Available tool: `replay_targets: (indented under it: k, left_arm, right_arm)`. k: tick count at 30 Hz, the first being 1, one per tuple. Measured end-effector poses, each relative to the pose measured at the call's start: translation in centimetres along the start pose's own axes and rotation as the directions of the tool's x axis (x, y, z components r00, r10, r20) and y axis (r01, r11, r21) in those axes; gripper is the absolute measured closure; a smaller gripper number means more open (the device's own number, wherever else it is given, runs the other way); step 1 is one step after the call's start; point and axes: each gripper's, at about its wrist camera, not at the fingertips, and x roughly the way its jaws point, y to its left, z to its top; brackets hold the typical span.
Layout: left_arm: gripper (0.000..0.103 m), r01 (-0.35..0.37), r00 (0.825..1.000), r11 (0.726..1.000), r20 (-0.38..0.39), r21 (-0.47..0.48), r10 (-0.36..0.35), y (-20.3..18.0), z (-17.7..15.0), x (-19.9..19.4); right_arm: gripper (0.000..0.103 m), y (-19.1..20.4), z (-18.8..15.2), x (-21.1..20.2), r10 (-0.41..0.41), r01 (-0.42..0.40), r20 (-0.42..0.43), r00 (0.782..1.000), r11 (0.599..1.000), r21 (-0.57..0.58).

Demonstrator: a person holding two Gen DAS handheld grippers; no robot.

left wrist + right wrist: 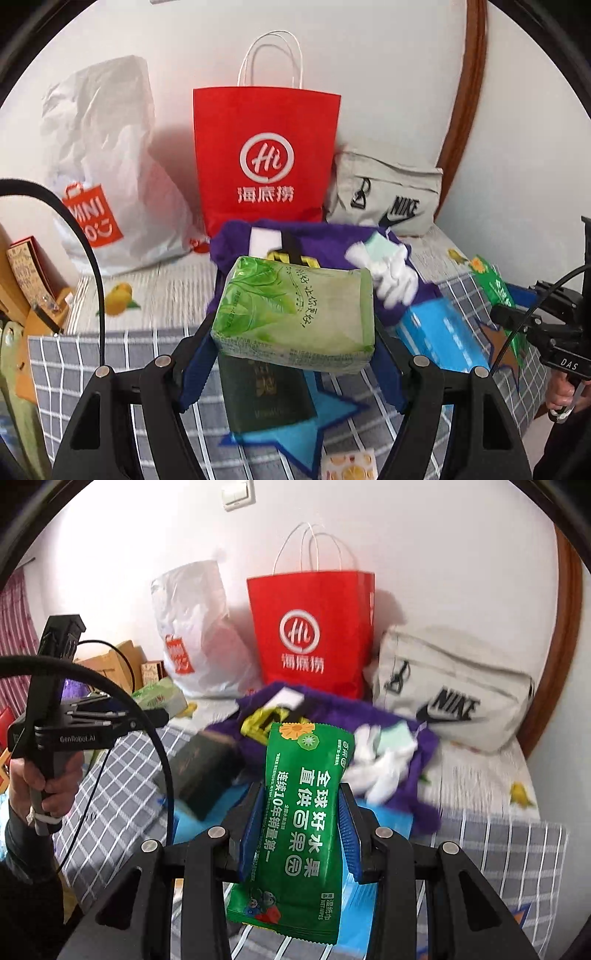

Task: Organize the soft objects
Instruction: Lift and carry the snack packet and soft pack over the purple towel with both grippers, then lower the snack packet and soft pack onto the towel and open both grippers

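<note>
Here, left gripper (pixel 295 332) clamped on green tissue pack (pixel 295 314), right gripper (pixel 299 834) pinching green wet-wipes packet (pixel 295 834) (lengthwise between fingers), purple fabric (pixel 406 786) beyond fingertips.

Bed (pixel 166 295): grey checked cloth (pixel 110 362), purple plush (pixel 332 243), red bag (pixel 266 122).

Count: 1 red paper carrier bag (pixel 266 162), 1 white crinkled plastic shopping bag (pixel 110 155), 1 grey fabric pouch (pixel 388 192), 1 light-green soft tissue pack (pixel 295 314), 1 dark-green foil wet-wipes packet (pixel 299 830), 1 purple fuzzy cloth (pixel 406 775).
</note>
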Motion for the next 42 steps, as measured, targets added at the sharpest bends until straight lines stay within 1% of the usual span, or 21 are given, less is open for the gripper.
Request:
replay_targets:
  k: [5, 9, 11, 13, 16, 19, 23, 25, 26, 27, 29, 31, 32, 35, 38, 40, 42]
  left_arm:
    - [0.030, -0.007, 1.000, 1.000, 0.014, -0.006, 0.007, 0.5, 3.0, 1.7]
    - [0.030, 0.031, 1.000, 0.999, -0.001, -0.032, -0.031, 0.8, 5.5, 3.7]
    - [0.030, 0.048, 0.999, 0.998, 0.001, -0.031, -0.048, 0.7, 6.7, 4.5]
    - [0.030, 0.044, 0.999, 0.999, 0.006, -0.025, -0.044, 0.6, 7.6, 5.1]
    - [0.030, 0.044, 0.999, 0.998, 0.014, -0.038, -0.044, 0.7, 9.1, 6.5]
    - [0.029, 0.043, 0.999, 0.998, 0.016, -0.053, -0.042, 1.4, 10.3, 8.0]
    - [0.029, 0.031, 0.999, 0.997, 0.021, -0.065, -0.030, 2.2, 10.3, 9.7]
    - [0.029, 0.024, 1.000, 0.998, -0.013, -0.066, -0.025, 2.6, 10.5, 10.8]
    - [0.029, 0.018, 1.000, 0.998, -0.023, -0.066, -0.020, 2.8, 10.4, 11.3]
    - [0.029, 0.020, 1.000, 0.998, -0.022, -0.064, -0.021, 2.9, 10.4, 11.5]
    - [0.029, 0.014, 0.999, 0.997, -0.039, -0.073, -0.017, 3.3, 10.3, 12.4]
    - [0.029, 0.008, 0.998, 0.997, -0.054, -0.082, -0.012, 3.6, 10.2, 13.3]
    - [0.029, 0.006, 0.998, 0.996, -0.065, -0.084, -0.011, 3.6, 10.2, 13.8]
    - [0.029, 0.009, 0.995, 0.995, -0.094, -0.095, -0.018, 3.9, 9.9, 15.1]
    - [0.030, -0.002, 0.993, 0.995, -0.118, -0.096, -0.009, 3.9, 9.5, 16.3]
    - [0.029, -0.005, 0.991, 0.996, -0.135, -0.094, -0.008, 3.8, 9.3, 17.0]
    - [0.030, 0.008, 0.989, 0.995, -0.149, -0.101, -0.023, 3.8, 9.1, 17.5]
  right_arm:
    - [0.064, -1.2, 3.9, 2.5, -0.007, 0.007, 0.007, 1.000, 1.000, 0.007]
    - [0.064, -1.8, 6.7, 5.1, 0.024, -0.024, 0.020, 1.000, 0.999, 0.023]
    - [0.064, -1.8, 7.6, 5.6, 0.047, -0.049, 0.049, 0.998, 0.999, 0.025]
    - [0.064, -2.0, 8.9, 6.6, 0.072, -0.074, 0.056, 0.996, 0.997, 0.035]
    - [0.064, -2.8, 10.6, 8.7, 0.091, -0.095, 0.051, 0.995, 0.991, 0.089]
    - [0.064, -3.3, 11.5, 10.7, 0.076, -0.080, 0.041, 0.996, 0.991, 0.111]
    - [0.064, -4.1, 11.2, 13.4, 0.030, -0.030, 0.005, 1.000, 0.993, 0.116]
    - [0.064, -4.7, 10.7, 14.8, 0.035, -0.033, -0.014, 0.999, 0.991, 0.131]
    - [0.064, -5.0, 10.6, 15.8, 0.047, -0.040, -0.045, 0.998, 0.990, 0.138]
    - [0.064, -5.1, 10.4, 16.2, 0.048, -0.040, -0.056, 0.997, 0.989, 0.139]
    - [0.064, -5.4, 10.0, 17.1, 0.034, -0.025, -0.069, 0.997, 0.991, 0.129]
    - [0.064, -5.7, 9.6, 18.3, 0.033, -0.019, -0.111, 0.993, 0.992, 0.128]
    - [0.064, -5.8, 9.4, 18.7, 0.033, -0.018, -0.118, 0.992, 0.992, 0.127]
    - [0.064, -6.6, 8.8, 20.3, -0.010, 0.029, -0.166, 0.986, 0.993, 0.111]
    - [0.064, -7.2, 8.3, 21.4, 0.016, 0.012, -0.205, 0.979, 0.991, 0.137]
    - [0.064, -7.3, 8.0, 22.1, 0.015, 0.018, -0.228, 0.974, 0.990, 0.140]
    - [0.063, -7.0, 7.7, 22.8, 0.025, 0.011, -0.253, 0.967, 0.990, 0.141]
